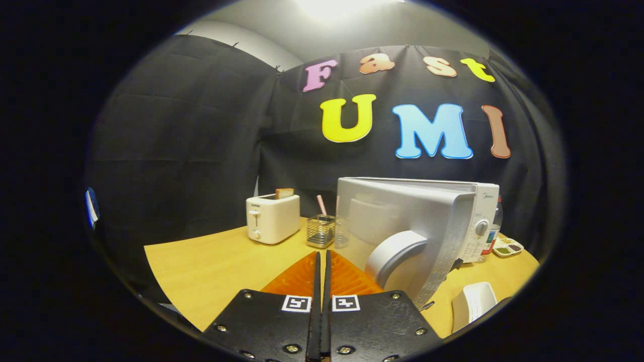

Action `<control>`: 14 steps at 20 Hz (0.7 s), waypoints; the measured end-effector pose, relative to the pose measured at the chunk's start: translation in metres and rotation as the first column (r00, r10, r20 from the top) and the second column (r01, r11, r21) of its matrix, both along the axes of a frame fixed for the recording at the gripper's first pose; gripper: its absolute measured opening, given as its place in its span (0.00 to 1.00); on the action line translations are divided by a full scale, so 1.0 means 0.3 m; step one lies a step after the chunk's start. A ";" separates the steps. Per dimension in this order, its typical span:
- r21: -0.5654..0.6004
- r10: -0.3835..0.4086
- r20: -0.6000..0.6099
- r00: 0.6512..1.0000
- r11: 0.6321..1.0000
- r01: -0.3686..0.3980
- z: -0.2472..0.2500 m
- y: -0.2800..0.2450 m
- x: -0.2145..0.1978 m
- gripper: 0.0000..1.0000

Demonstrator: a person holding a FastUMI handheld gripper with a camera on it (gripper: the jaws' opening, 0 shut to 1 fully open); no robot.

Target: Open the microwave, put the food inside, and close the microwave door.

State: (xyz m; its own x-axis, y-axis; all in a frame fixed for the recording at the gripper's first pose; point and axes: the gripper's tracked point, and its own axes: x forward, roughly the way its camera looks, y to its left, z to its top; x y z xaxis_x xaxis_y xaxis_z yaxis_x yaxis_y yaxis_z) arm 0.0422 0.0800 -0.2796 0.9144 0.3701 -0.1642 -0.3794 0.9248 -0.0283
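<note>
Jaws pressed together over orange mat (302,279), microwave (417,226) just ahead to right, door (402,236) ajar

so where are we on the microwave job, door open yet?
Done: the microwave door stands swung open toward the gripper. In hand: nothing; the fingers are closed together, empty, over the orange mat just left of the door. Left: loading the food and shutting the door. I can't tell which item is the food; a white dish sits to the right on the table.

microwave door (402,226): matt silver | table (201,266): smooth wood | basket (320,231): wire metal
</note>
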 end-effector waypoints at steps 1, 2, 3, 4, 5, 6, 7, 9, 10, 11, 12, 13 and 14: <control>-0.006 -0.025 -0.003 1.000 1.000 0.025 -0.005 -0.041 0.031 0.01; -0.008 -0.041 -0.006 0.999 0.999 0.041 -0.011 -0.068 0.057 0.01; -0.014 -0.065 -0.006 0.998 0.998 0.065 -0.014 -0.107 0.087 0.01; -0.024 -0.090 -0.001 0.996 0.996 0.090 -0.010 -0.143 0.114 0.01; -0.029 -0.113 0.005 0.994 0.993 0.114 -0.005 -0.178 0.143 0.01; -0.033 -0.135 0.007 0.991 0.990 0.135 -0.007 -0.207 0.172 0.01; -0.037 -0.157 0.008 0.988 0.987 0.157 -0.009 -0.237 0.200 0.01; -0.050 -0.200 0.012 0.980 0.978 0.201 -0.013 -0.297 0.260 0.01; -0.055 -0.223 0.011 0.975 0.973 0.224 -0.017 -0.324 0.290 0.01; -0.056 -0.240 0.006 0.971 0.969 0.240 -0.021 -0.346 0.315 0.01; -0.050 -0.258 -0.002 0.966 0.965 0.258 -0.025 -0.365 0.345 0.01; -0.047 -0.270 -0.011 0.963 0.962 0.269 -0.032 -0.379 0.366 0.01; -0.049 -0.278 -0.017 0.960 0.960 0.277 -0.037 -0.392 0.386 0.01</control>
State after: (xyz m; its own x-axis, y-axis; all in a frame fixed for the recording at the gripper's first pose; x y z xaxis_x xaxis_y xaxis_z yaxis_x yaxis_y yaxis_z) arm 0.1581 -0.0375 -0.2907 0.9757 0.0940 -0.1979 -0.1091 0.9918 -0.0667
